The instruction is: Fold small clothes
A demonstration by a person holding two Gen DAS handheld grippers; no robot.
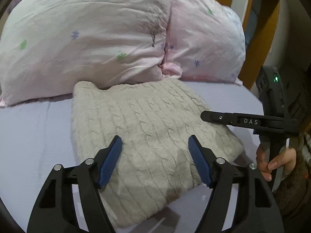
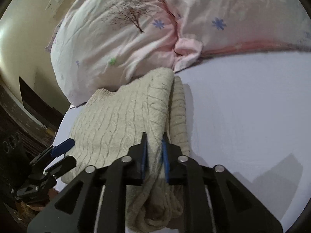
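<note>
Your right claw (image 2: 155, 155) is clamped on the right edge of the folded sweater (image 1: 147, 136) lying on the bed (image 1: 35, 128) just before the pillows (image 1: 87, 35), while your left claw (image 1: 155, 159) hovers spread apart over its near middle, the sweater's length running away from you.

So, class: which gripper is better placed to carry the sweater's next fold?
Probably the right gripper: its jaws already pinch the sweater at its edge. The left gripper hovers open above it, holding nothing.

Bare sheet (image 2: 243, 106) right of sweater (image 2: 120, 120), duvet (image 2: 120, 44) blocking behind
</note>
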